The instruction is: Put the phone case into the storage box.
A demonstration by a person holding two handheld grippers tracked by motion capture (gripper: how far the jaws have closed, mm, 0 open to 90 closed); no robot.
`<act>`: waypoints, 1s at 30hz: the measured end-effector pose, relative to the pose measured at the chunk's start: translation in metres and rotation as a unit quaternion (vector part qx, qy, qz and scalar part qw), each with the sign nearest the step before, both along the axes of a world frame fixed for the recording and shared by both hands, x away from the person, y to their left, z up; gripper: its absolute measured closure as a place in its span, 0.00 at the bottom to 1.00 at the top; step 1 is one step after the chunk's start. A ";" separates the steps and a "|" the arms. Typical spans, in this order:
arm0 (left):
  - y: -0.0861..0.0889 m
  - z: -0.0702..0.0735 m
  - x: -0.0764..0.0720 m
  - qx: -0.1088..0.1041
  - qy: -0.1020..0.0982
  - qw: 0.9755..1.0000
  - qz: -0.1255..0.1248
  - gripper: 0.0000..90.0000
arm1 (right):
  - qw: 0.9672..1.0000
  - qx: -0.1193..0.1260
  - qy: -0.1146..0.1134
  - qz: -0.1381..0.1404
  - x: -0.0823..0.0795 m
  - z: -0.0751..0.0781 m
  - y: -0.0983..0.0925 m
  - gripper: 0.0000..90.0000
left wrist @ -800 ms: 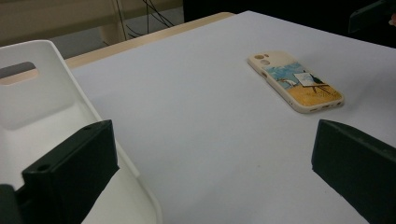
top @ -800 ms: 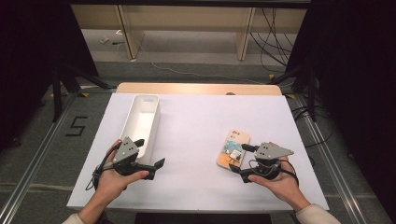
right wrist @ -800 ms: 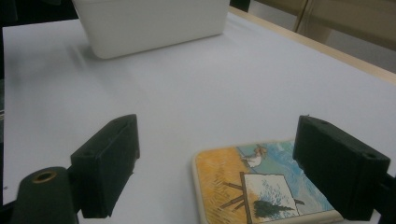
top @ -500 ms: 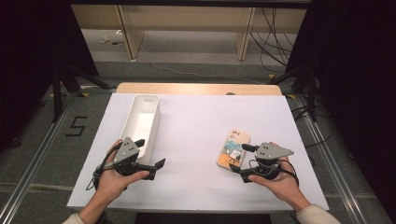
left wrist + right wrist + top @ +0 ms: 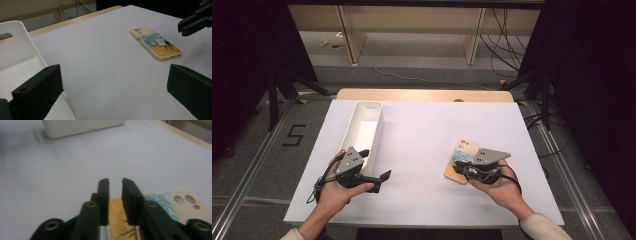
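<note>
Two narrow-set jaws of the right gripper (image 5: pixel 115 181) hover over the cream painted phone case (image 5: pixel 461 159); descending so, they'd likely skid off its flat back.

Nearly closed claw (image 5: pixel 115 181) above phone (image 5: pixel 175 206), white bin (image 5: pixel 82 127) beyond.

The white sheet-covered tabletop (image 5: pixel 427 145) looks matt and smooth, with a strip of pale wood (image 5: pixel 422 95) bare along its far edge. The long white plastic bin (image 5: pixel 362 131) has smooth walls with a soft sheen. The cream phone case with a painted seaside picture (image 5: pixel 155 42) looks like smooth, slightly satin plastic or rubber. Both grippers' black fingers (image 5: pixel 103 200) are matt plastic with brass-coloured metal rivets; a grey three-cornered plate (image 5: pixel 490 156) on top looks like dull metal.
</note>
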State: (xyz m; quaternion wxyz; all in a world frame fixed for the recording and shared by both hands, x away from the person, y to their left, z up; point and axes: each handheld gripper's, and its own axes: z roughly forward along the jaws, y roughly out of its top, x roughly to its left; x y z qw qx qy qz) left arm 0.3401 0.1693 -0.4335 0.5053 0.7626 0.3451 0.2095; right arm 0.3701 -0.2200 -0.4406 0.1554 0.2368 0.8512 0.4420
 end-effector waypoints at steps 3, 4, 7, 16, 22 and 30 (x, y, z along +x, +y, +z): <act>-0.001 0.000 0.000 -0.006 0.004 1.000 0.004 0.00 | 1.000 -0.017 0.008 0.001 0.006 -0.001 0.009 1.00; -0.002 0.001 0.000 -0.005 0.003 1.000 0.004 0.00 | 1.000 -0.021 0.010 0.000 0.010 -0.001 0.012 1.00; -0.002 0.000 0.000 0.005 0.000 1.000 0.002 0.00 | 0.999 -0.035 0.013 -0.004 0.020 -0.004 0.022 1.00; -0.001 -0.002 0.001 0.004 0.004 1.000 0.004 0.00 | 0.998 -0.046 0.038 -0.020 0.042 -0.014 0.037 1.00; -0.002 -0.002 0.001 0.006 0.004 1.000 0.005 0.00 | 0.996 -0.061 0.056 -0.025 0.047 -0.020 0.042 1.00; -0.001 -0.003 0.001 0.007 0.005 1.000 0.003 0.00 | 0.994 -0.063 0.072 -0.045 0.056 -0.025 0.040 1.00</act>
